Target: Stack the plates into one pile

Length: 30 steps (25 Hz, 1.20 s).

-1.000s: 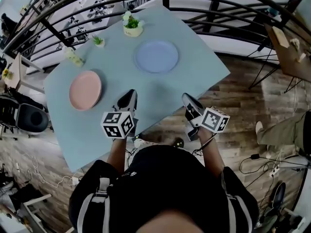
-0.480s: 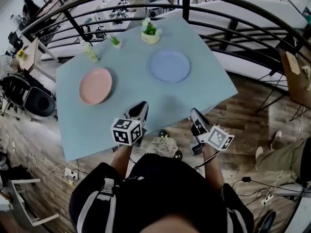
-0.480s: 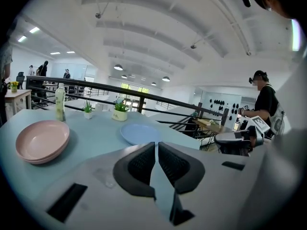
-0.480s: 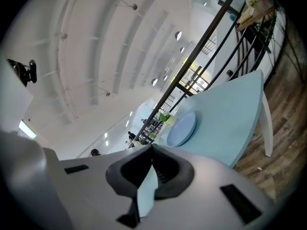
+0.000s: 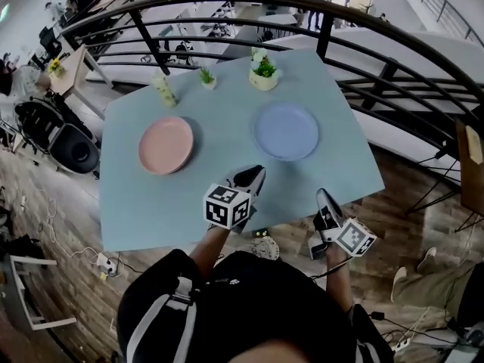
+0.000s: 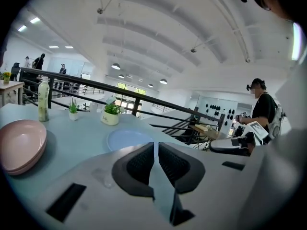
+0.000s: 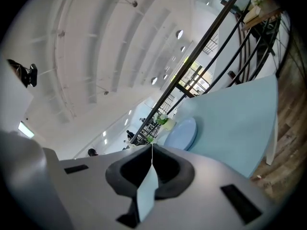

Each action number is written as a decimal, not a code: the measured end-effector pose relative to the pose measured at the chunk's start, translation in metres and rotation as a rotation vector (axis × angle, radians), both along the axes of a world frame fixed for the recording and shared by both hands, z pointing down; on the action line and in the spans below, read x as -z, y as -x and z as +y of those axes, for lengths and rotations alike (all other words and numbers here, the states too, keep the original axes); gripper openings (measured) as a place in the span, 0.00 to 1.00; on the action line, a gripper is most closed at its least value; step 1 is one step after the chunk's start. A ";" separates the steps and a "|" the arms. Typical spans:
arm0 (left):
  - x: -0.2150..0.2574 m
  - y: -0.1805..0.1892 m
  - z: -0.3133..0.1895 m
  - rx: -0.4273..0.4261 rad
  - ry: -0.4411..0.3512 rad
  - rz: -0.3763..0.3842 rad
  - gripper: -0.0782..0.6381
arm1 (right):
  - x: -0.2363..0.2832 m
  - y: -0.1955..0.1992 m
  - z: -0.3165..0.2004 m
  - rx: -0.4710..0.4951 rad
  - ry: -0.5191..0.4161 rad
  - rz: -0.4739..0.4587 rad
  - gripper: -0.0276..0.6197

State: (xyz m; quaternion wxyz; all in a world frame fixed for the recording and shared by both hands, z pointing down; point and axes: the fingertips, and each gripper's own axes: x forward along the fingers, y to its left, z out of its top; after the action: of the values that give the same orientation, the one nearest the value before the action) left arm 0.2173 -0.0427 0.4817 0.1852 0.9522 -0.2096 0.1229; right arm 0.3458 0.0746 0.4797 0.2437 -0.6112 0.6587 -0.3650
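Head view: worktop (image 5: 151, 210) with two plates lying apart, unstacked.
Pink plate (image 5: 165, 144): left part of worktop.
Left gripper (image 5: 252, 174): over near edge, jaws all but closed, empty.
Blue plate (image 5: 286, 130): right of centre, near potted plant (image 5: 264, 74).
Right gripper (image 5: 324, 199): at near edge, jaws closed, empty.

The near half of the bench (image 5: 166, 203) lies bare, an open way to the pink plate (image 5: 166, 144) and the blue plate (image 5: 286, 130), a bare strip between them. Along the far edge stand a bottle (image 5: 163, 89), a small plant (image 5: 206, 77) and a potted plant (image 5: 263, 74), railing (image 5: 326, 38) behind.
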 end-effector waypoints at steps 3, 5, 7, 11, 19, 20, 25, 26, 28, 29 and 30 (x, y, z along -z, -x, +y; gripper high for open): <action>-0.009 0.006 -0.019 0.041 0.022 -0.014 0.15 | 0.000 0.001 -0.028 0.053 -0.003 0.004 0.06; -0.014 0.011 -0.033 0.090 0.049 -0.013 0.15 | 0.000 -0.004 -0.044 0.083 0.008 0.015 0.07; -0.016 0.012 -0.044 0.125 0.079 0.001 0.15 | 0.002 -0.011 -0.058 0.104 0.019 0.026 0.08; -0.018 0.018 -0.064 0.172 0.092 0.000 0.15 | 0.007 -0.016 -0.086 0.139 0.020 0.035 0.10; -0.024 0.023 -0.097 0.240 0.127 0.015 0.16 | 0.005 -0.023 -0.128 0.189 0.064 0.057 0.13; -0.026 0.024 -0.100 0.246 0.131 0.016 0.17 | 0.003 -0.024 -0.130 0.193 0.071 0.064 0.13; -0.039 0.016 -0.112 0.248 0.161 0.016 0.22 | -0.008 -0.038 -0.139 0.180 0.100 0.062 0.14; -0.039 0.013 -0.113 0.245 0.164 0.018 0.23 | -0.009 -0.041 -0.140 0.176 0.102 0.061 0.14; -0.038 0.007 -0.113 0.237 0.166 0.019 0.24 | -0.011 -0.048 -0.140 0.166 0.110 0.064 0.14; -0.038 0.005 -0.112 0.234 0.167 0.018 0.24 | -0.012 -0.053 -0.140 0.161 0.118 0.067 0.15; -0.038 0.002 -0.110 0.234 0.169 0.017 0.24 | -0.014 -0.058 -0.140 0.156 0.128 0.068 0.15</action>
State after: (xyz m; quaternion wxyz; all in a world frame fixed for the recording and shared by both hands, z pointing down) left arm 0.2150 -0.1530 0.5197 0.2794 0.9032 -0.3067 0.1095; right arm 0.4038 -0.0651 0.4942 0.1525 -0.5843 0.6876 -0.4031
